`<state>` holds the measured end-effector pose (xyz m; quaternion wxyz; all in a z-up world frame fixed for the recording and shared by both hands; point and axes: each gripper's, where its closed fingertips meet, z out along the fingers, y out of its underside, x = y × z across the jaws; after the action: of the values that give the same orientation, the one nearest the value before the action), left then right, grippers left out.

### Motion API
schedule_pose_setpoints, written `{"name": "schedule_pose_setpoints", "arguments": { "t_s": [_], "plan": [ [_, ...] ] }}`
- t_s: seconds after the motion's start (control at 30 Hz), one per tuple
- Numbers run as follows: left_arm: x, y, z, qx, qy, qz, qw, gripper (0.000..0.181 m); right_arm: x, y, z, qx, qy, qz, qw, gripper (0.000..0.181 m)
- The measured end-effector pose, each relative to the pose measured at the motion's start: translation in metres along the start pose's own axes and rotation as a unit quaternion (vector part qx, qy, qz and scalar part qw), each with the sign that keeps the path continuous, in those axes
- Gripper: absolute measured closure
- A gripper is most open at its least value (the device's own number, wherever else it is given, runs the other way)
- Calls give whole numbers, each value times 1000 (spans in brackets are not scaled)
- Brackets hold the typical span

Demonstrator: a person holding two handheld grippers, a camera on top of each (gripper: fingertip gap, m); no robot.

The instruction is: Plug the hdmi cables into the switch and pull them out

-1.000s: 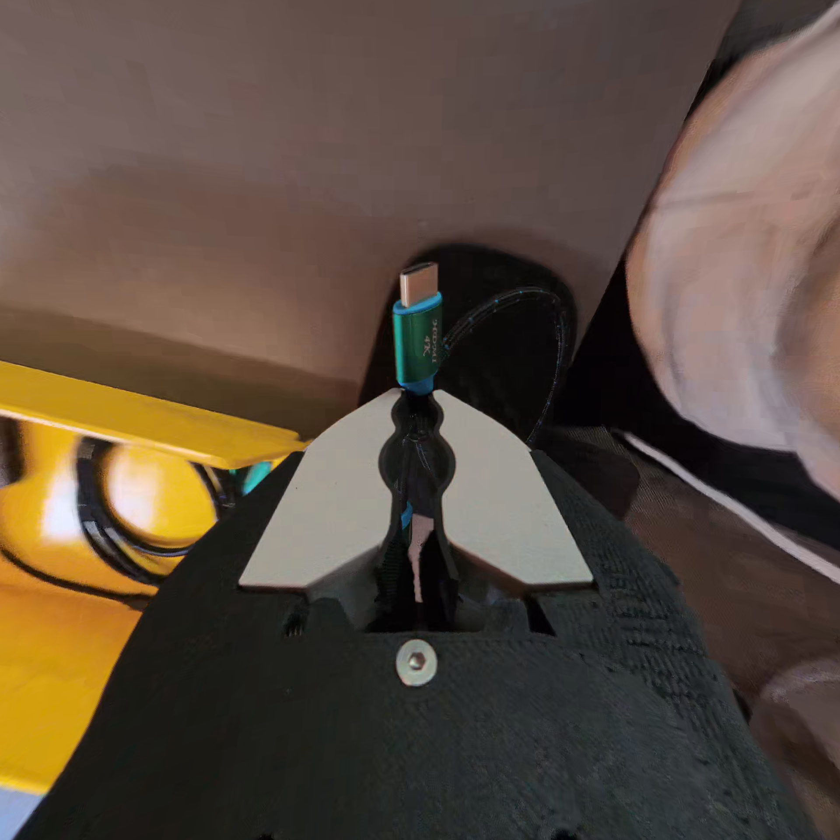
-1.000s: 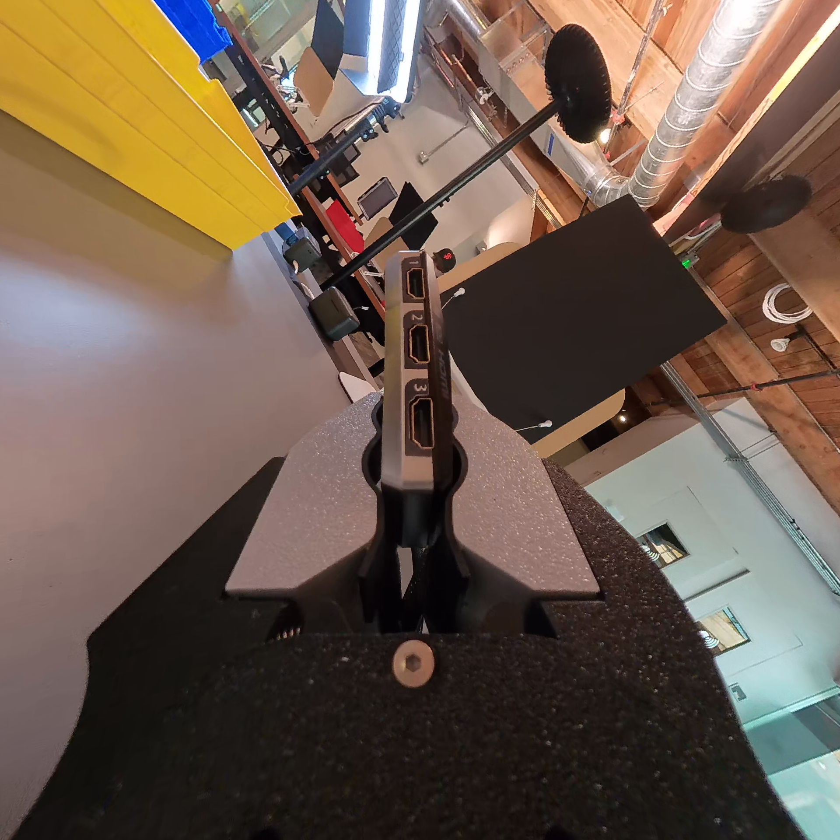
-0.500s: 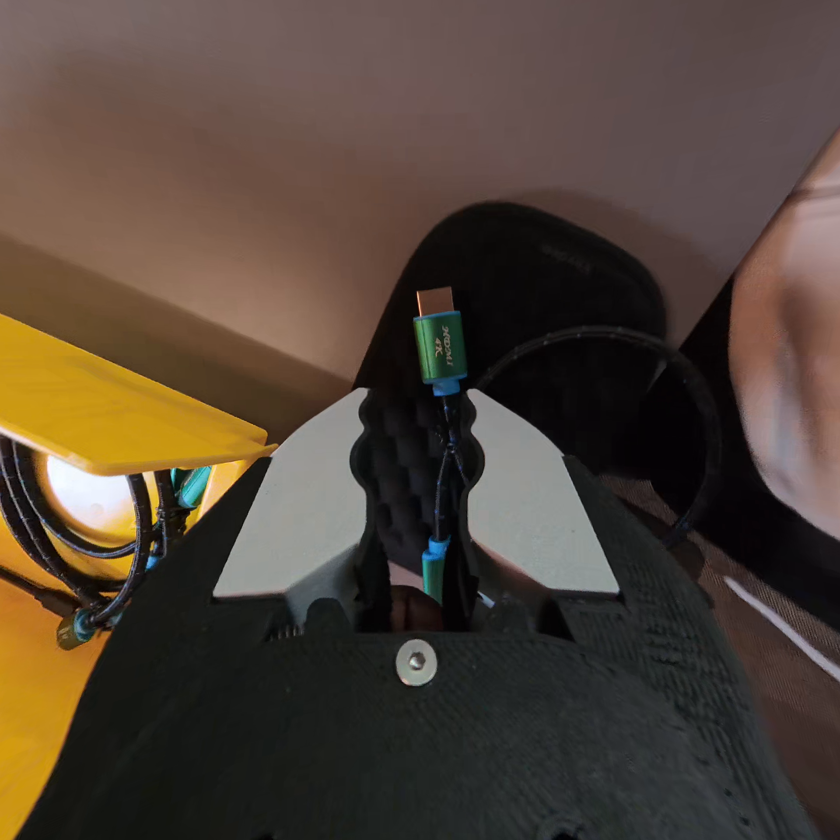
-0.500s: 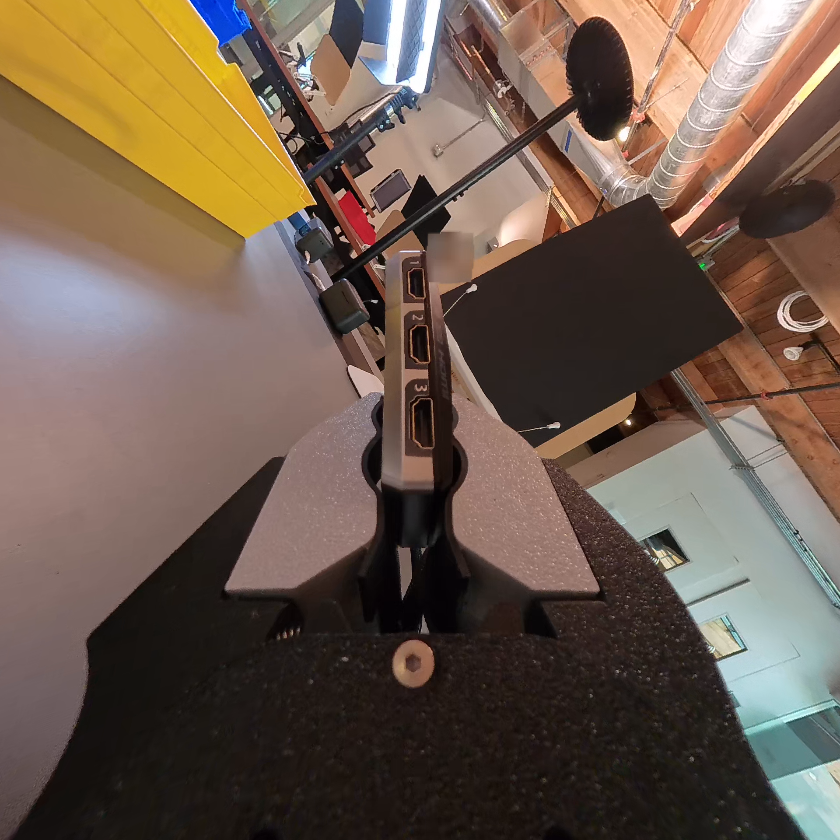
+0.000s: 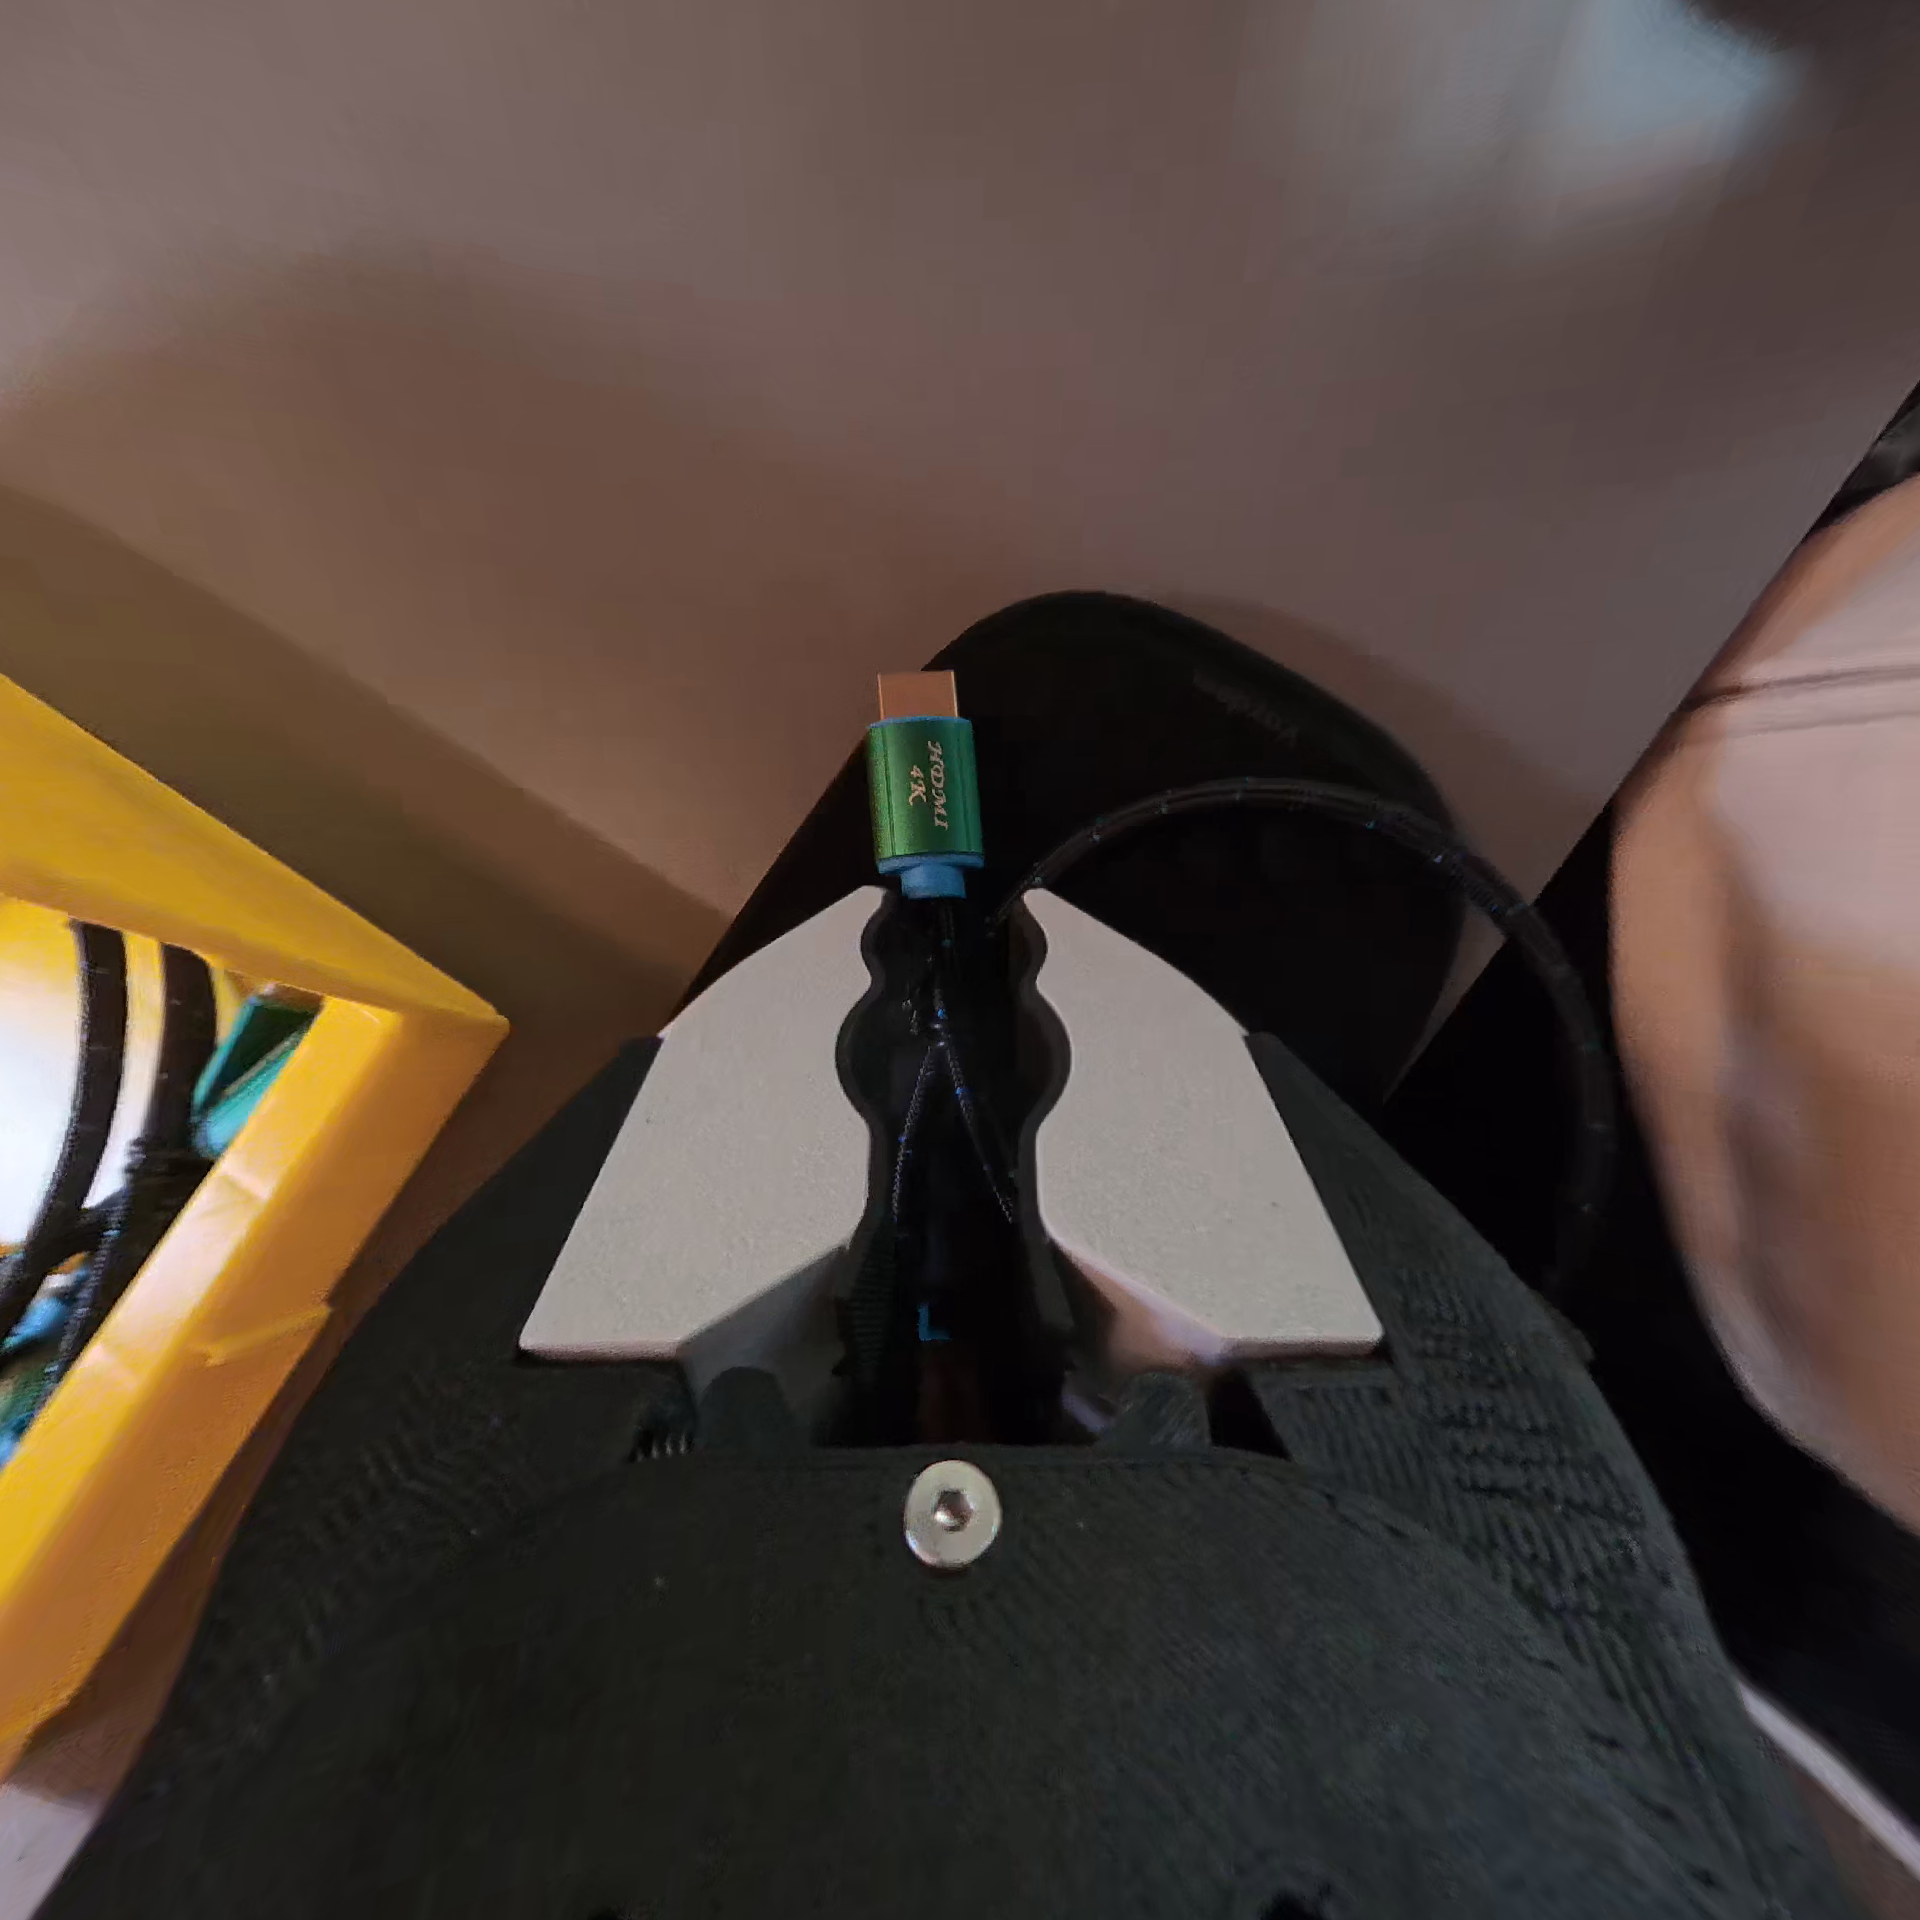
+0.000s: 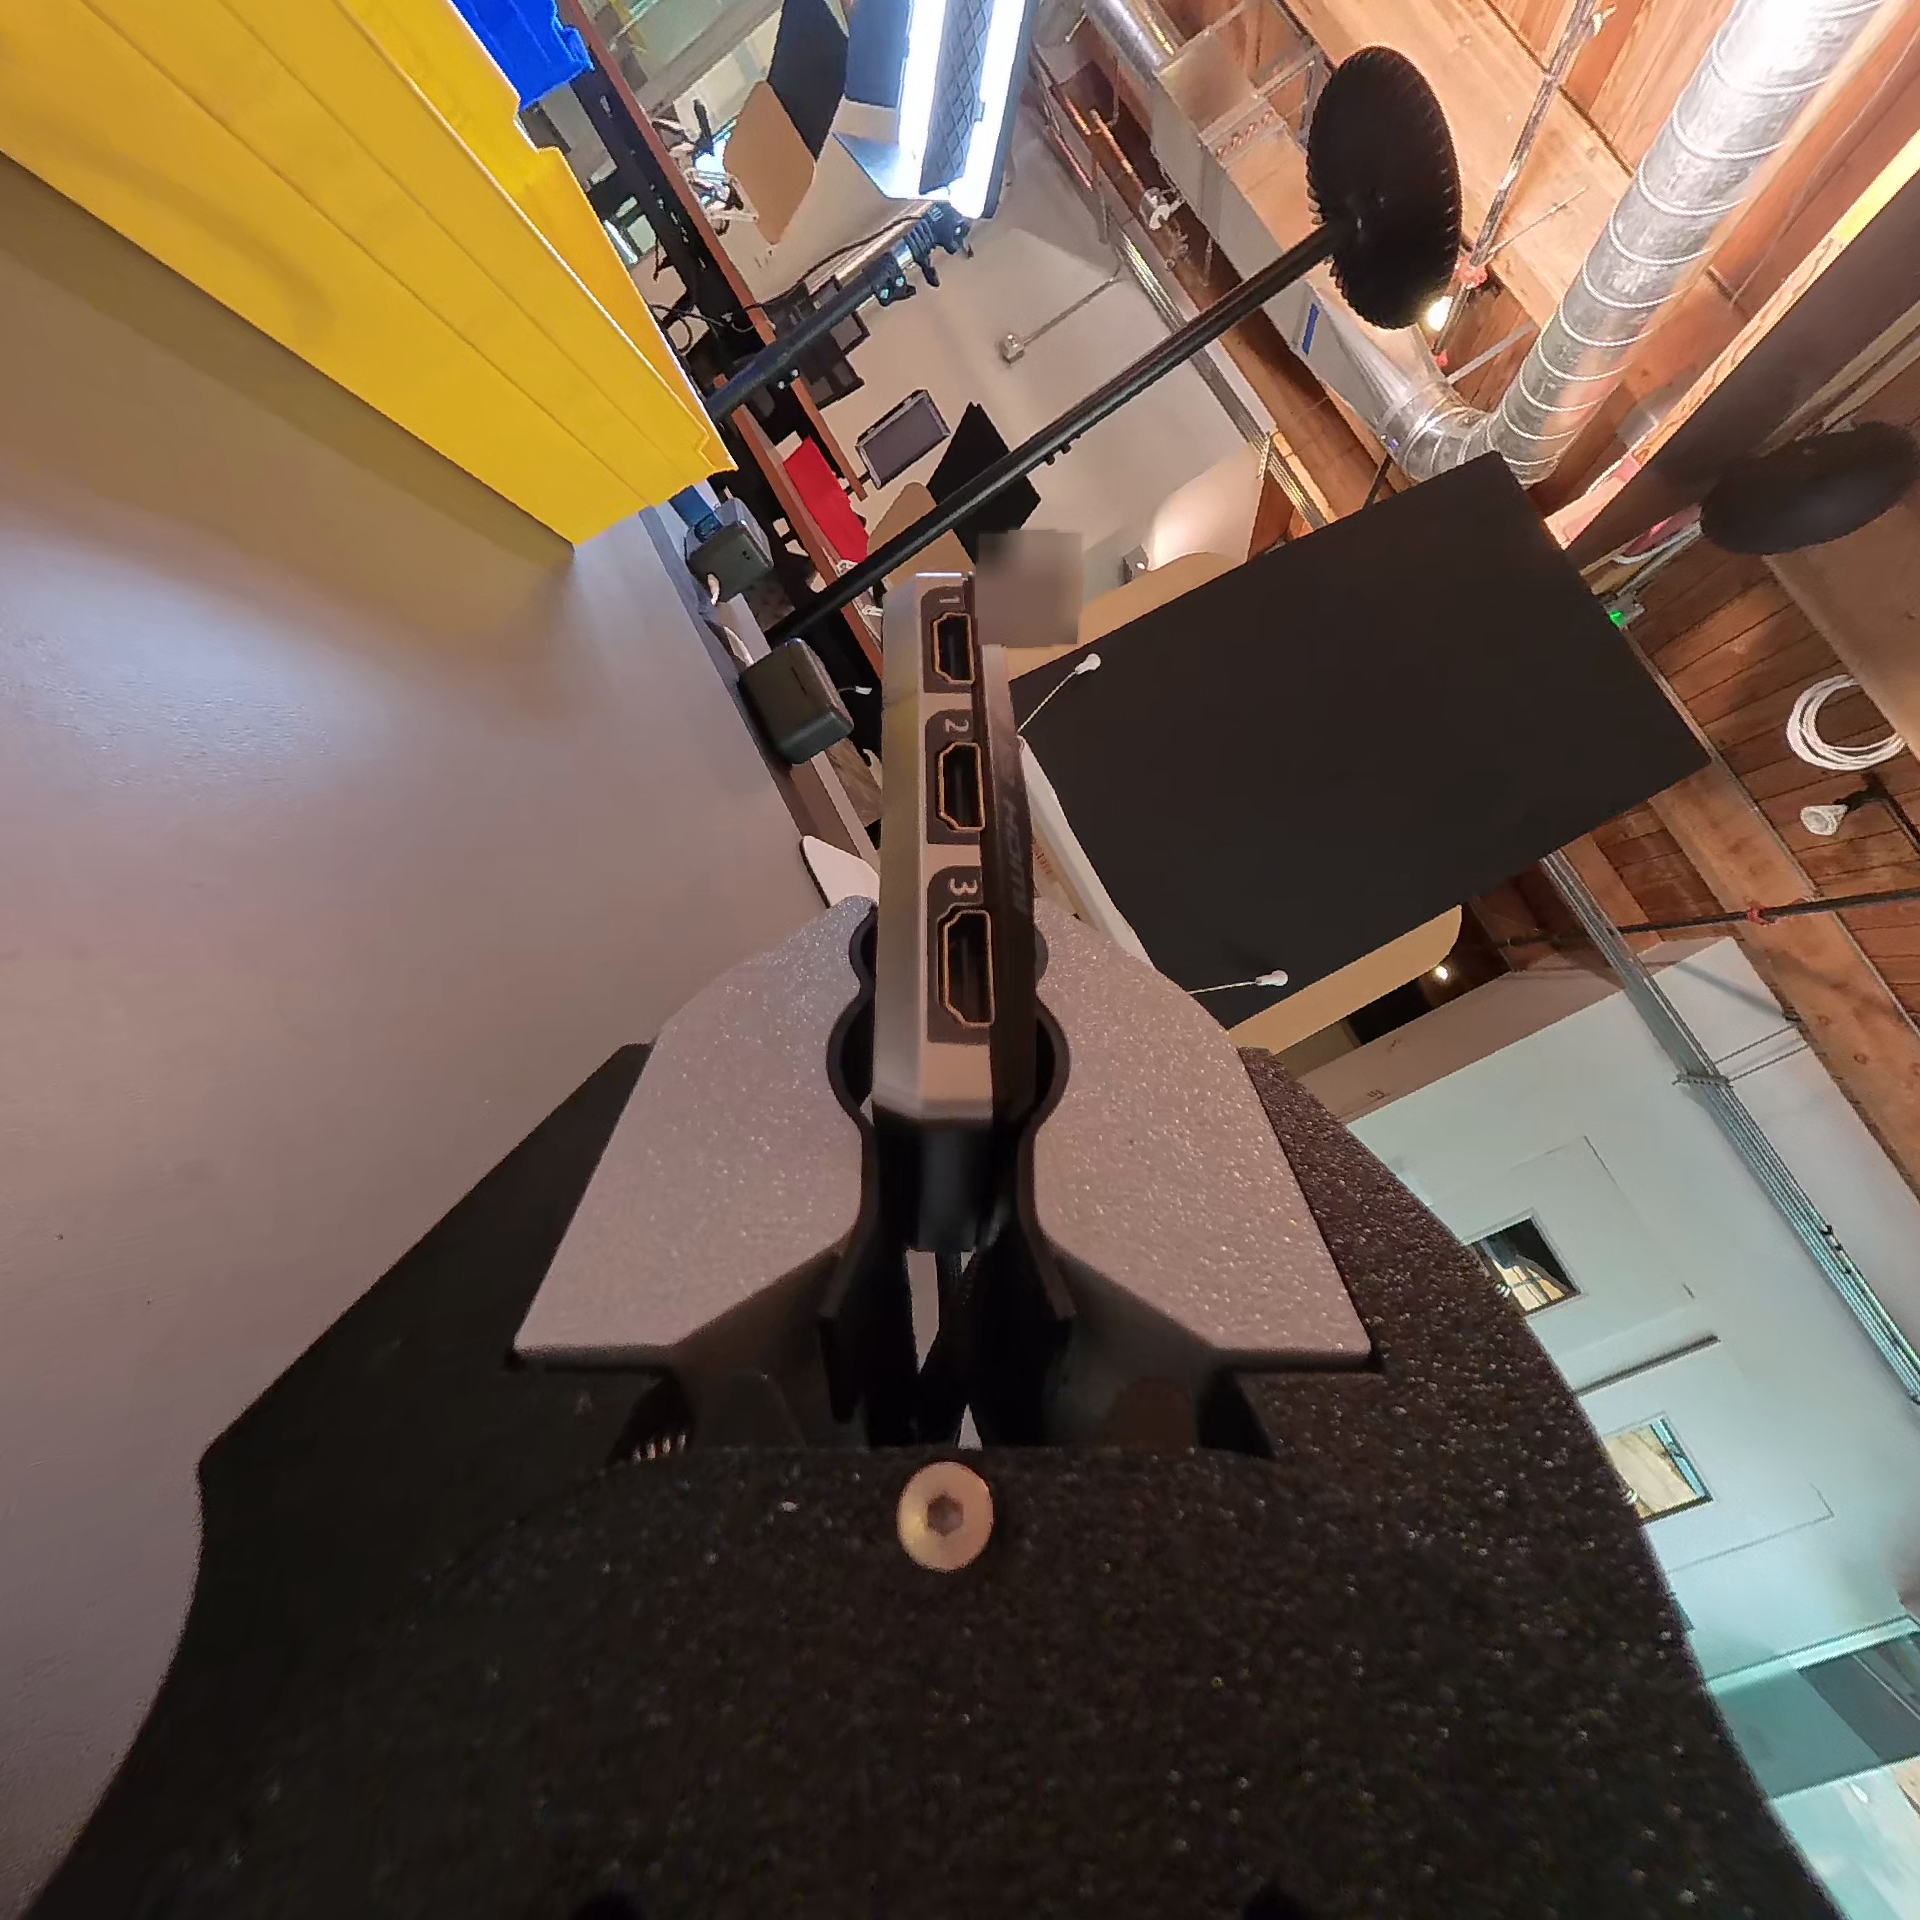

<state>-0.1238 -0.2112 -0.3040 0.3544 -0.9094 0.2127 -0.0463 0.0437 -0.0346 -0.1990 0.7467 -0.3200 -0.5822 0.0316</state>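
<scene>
- yellow bin (image 5: 156, 1195) left, dark braided cords inside
- grey table (image 6: 312, 831); yellow bins (image 6: 343, 239) stacked far left
- black panel (image 6: 1351, 748) far right; silver duct (image 6: 1621, 260) overhead

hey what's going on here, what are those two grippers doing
The left gripper is shut on a braided HDMI cable just behind its green plug, which points forward, unplugged. The right gripper is shut on the switch, whose three ports are all empty. More cables lie in a yellow bin.
</scene>
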Motion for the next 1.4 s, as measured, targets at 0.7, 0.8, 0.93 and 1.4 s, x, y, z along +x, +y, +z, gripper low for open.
{"name": "schedule_pose_setpoints", "arguments": {
  "t_s": [0.7,0.8,0.93,1.4],
  "plan": [
    [4,-40,16,-4,-78,67,995,174,-25,12,13,-75,-47,-52,995,159],
    [-6,-67,20,15,-154,76,985,175,-32,26,22,-151,-43,-79,984,159],
    [18,-98,41,96,-101,5,990,175,-57,27,33,-201,-59,-128,969,159],
    [24,-78,77,67,12,-91,994,175,-102,18,44,-201,-99,-263,938,158]
  ]
}}
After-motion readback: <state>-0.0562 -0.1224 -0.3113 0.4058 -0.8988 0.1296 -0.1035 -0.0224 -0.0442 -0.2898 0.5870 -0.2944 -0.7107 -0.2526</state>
